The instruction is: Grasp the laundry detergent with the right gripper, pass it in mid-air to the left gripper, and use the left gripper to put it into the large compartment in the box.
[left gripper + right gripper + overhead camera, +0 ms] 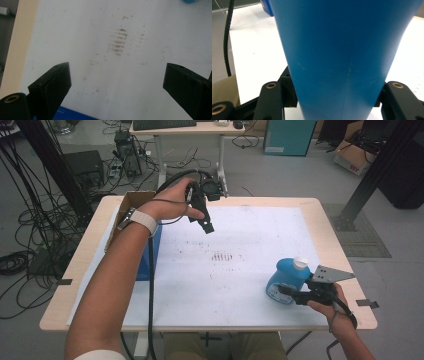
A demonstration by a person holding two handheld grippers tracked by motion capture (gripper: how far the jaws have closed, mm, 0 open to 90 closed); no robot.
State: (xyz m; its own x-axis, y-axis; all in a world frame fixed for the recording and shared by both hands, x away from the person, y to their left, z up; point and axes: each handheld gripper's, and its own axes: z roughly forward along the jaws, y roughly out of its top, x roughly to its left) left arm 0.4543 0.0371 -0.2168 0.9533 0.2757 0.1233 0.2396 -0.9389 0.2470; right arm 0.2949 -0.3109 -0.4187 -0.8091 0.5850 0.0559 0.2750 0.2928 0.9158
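Right gripper clamped on blue bottle with white cap; the right gripper view shows both jaws pressed against the bottle's sides. Bottle stands on the white mat, near its right edge. Left gripper held above the mat's far left part, near the cardboard box; jaws spread wide, holding nothing. Brown smudges mark the mat's centre, left of the bottle.

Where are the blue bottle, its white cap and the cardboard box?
blue bottle (284, 279): high view, on its body.
white cap (300, 263): high view, on its top.
cardboard box (134, 200): high view, on its inner wall.
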